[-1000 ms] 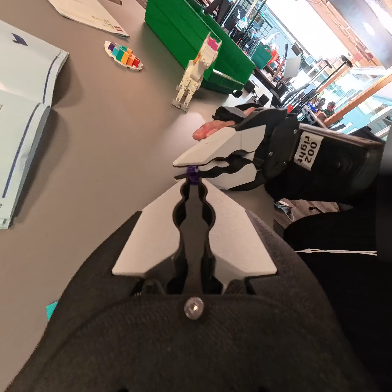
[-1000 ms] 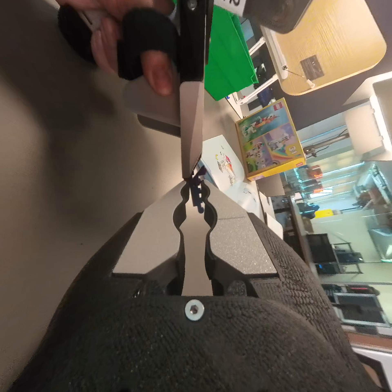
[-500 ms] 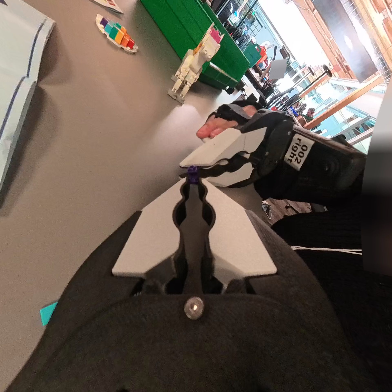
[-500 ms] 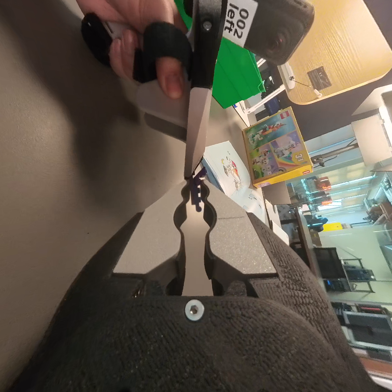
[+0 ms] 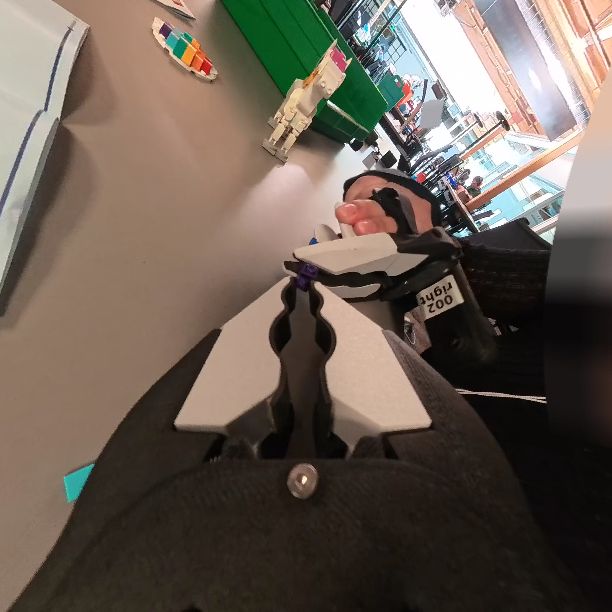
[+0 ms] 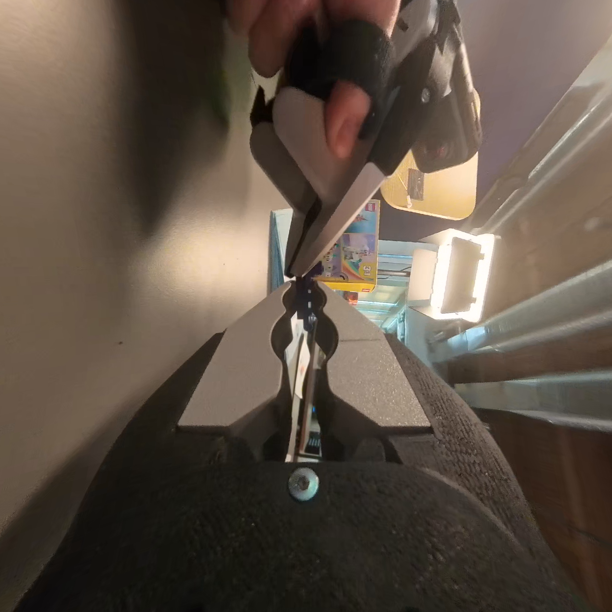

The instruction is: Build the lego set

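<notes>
Above one grey table point(image 5: 139, 212), two grippers pinch one purple piece point(image 5: 306, 276).

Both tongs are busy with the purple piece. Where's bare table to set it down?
The widest bare stretch of grey table lies between the open booklet on one side and the white unicorn model and right tongs on the other. It is crowded near the rainbow plate, the unicorn and the green bins. Left tongs pinch the purple piece.

Left gripper point(image 5: 302, 287) pinched purple brick point(image 5: 305, 277) at fingertips; right gripper point(image 5: 298, 263) clamped it from 3 o'clock. White unicorn point(image 5: 308, 102) stood on counter point(image 5: 149, 198) at 12.
</notes>
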Tool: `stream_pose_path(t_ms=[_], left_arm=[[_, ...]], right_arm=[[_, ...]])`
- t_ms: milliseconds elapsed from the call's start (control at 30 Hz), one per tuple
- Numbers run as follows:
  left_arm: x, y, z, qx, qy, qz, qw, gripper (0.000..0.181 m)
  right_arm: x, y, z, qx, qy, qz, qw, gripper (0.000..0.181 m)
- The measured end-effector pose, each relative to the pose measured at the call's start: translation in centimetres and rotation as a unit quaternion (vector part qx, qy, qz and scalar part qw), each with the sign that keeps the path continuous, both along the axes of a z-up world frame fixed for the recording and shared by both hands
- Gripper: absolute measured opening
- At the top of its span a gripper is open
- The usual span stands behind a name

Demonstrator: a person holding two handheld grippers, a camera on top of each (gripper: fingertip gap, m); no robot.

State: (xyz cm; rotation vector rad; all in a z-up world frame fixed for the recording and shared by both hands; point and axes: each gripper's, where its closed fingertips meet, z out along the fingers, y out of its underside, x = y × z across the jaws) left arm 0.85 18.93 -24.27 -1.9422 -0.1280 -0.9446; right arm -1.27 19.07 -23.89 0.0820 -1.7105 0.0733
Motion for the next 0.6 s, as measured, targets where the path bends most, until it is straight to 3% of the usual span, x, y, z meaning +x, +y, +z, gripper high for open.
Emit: stream_pose_path(t_ms=[100, 200, 300, 433, 500, 600], left_arm=[[0.0, 0.0, 0.4, 0.015, 0.004, 0.003, 1.0, 0.007], [-0.3, 0.3, 1.2, 0.058, 0.07, 0.014, 0.996, 0.007], [-0.3, 0.4, 1.8, 0.117, 0.202, 0.01, 0.972, 0.034], [-0.3, 0.9, 1.1, 0.178, 0.401, -0.021, 0.898, 0.041], [0.1, 1.4, 0.5, 0.193, 0.443, -0.038, 0.875, 0.042], [-0.1, 2.6, 1.7, 0.23, 0.441, -0.016, 0.867, 0.044]], right_arm=[[-0.1, 0.0, 0.0, -0.113, -0.04, 0.004, 0.993, 0.005], [-0.2, 0.2, 0.4, -0.259, -0.092, 0.014, 0.961, 0.006], [-0.1, 0.4, 0.1, -0.301, -0.129, 0.015, 0.945, 0.006], [0.4, 1.1, -0.9, -0.309, -0.18, 0.009, 0.934, 0.006], [0.5, 1.3, -1.1, -0.321, -0.196, 0.01, 0.926, 0.006], [0.6, 1.9, -0.8, -0.335, -0.195, 0.009, 0.922, 0.006]])
